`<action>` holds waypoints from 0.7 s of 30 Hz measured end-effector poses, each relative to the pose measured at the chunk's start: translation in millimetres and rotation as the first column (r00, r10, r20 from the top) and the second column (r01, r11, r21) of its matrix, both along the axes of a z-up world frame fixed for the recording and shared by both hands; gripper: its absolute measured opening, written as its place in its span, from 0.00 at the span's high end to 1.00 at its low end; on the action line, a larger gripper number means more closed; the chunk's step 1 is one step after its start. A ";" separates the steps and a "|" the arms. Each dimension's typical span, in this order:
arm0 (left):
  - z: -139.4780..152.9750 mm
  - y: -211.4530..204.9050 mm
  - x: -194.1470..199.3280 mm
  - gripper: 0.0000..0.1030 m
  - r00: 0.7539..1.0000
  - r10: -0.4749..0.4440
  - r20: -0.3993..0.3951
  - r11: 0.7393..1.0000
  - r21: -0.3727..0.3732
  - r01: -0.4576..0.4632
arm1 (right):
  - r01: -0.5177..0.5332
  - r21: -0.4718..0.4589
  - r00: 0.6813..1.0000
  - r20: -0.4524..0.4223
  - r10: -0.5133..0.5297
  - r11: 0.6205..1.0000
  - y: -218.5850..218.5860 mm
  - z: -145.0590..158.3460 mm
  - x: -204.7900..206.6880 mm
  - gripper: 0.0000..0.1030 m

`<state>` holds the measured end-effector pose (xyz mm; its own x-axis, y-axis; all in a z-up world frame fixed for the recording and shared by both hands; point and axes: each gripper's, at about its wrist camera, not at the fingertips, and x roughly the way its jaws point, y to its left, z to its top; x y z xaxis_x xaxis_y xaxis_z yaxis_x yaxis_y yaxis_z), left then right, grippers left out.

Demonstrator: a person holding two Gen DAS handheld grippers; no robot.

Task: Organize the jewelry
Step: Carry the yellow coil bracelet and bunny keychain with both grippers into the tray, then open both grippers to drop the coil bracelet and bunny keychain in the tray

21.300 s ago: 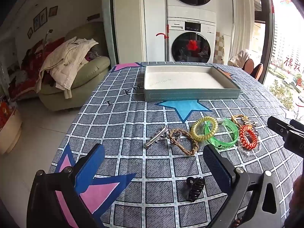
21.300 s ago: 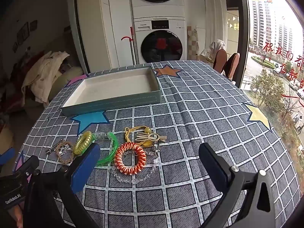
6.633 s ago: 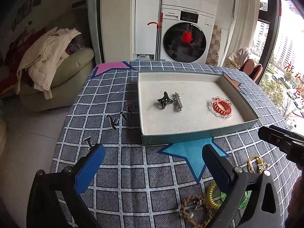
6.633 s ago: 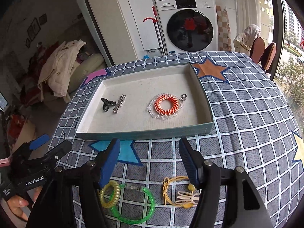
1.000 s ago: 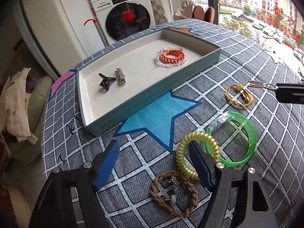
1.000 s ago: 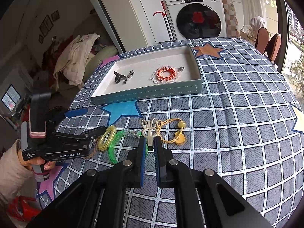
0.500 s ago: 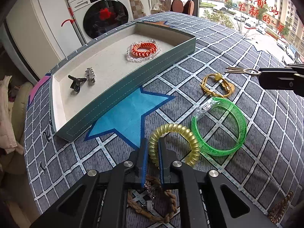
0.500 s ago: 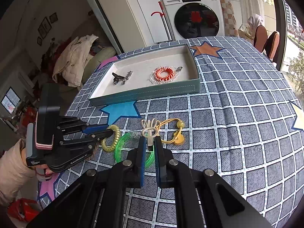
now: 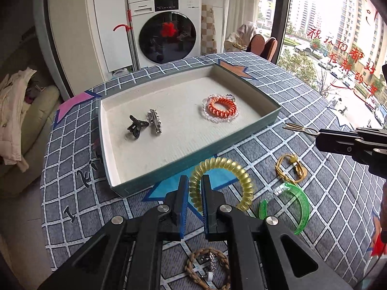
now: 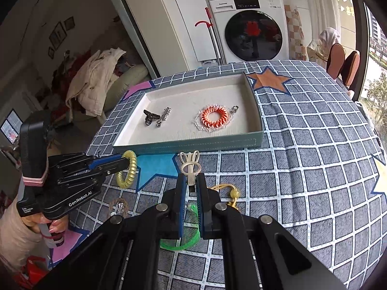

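My left gripper [image 9: 194,188] is shut on a yellow coil bracelet [image 9: 232,169], lifted off the cloth just short of the teal tray [image 9: 193,166]. From the right wrist view the same left gripper [image 10: 124,162] shows with the yellow coil bracelet [image 10: 128,169] hanging at its tip. My right gripper [image 10: 191,183] is shut on a cream hair clip [image 10: 191,163], held above the cloth; in the left wrist view the right gripper [image 9: 319,135] carries that cream hair clip [image 9: 298,128]. In the tray lie an orange coil bracelet [image 9: 222,107], a black claw clip [image 9: 136,126] and a silver clip [image 9: 154,122].
On the checked tablecloth lie a green bangle [image 9: 293,207], a gold cord bracelet [image 9: 290,171] and a brown braided bracelet [image 9: 208,268]. A washing machine [image 9: 167,31] stands behind the table, a sofa with clothes [image 10: 96,84] to the left, a window on the right.
The left jaws closed on the yellow coil bracelet and lifted it toward the tray. The right gripper rose a little with the cream clip still in it.
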<state>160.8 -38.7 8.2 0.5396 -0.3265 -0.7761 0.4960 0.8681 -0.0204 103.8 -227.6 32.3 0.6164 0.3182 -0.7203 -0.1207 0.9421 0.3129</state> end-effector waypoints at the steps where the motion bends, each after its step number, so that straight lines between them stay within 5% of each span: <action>1: 1.2 1.5 5.2 0.71 1.000 0.016 0.002 1.000 -0.002 -0.016 | -0.002 -0.003 1.000 0.003 0.002 1.000 2.0 1.7 5.8 0.91; 11: -7.3 16.8 63.4 0.71 0.980 0.196 -0.021 0.981 -0.013 -0.196 | -0.030 -0.044 0.999 -0.014 0.030 0.999 29.9 -1.2 77.3 0.91; 21: -33.2 11.6 99.4 0.71 0.964 0.261 -0.052 0.965 0.041 -0.259 | -0.017 -0.076 0.994 -0.107 0.008 0.997 41.9 -37.4 132.8 0.91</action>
<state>260.2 -27.0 -25.0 0.5575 -0.1545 -0.8157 0.2522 0.9676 -0.0109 236.6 -185.7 -5.2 0.5309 0.2665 -0.8045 -0.1022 0.9625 0.2514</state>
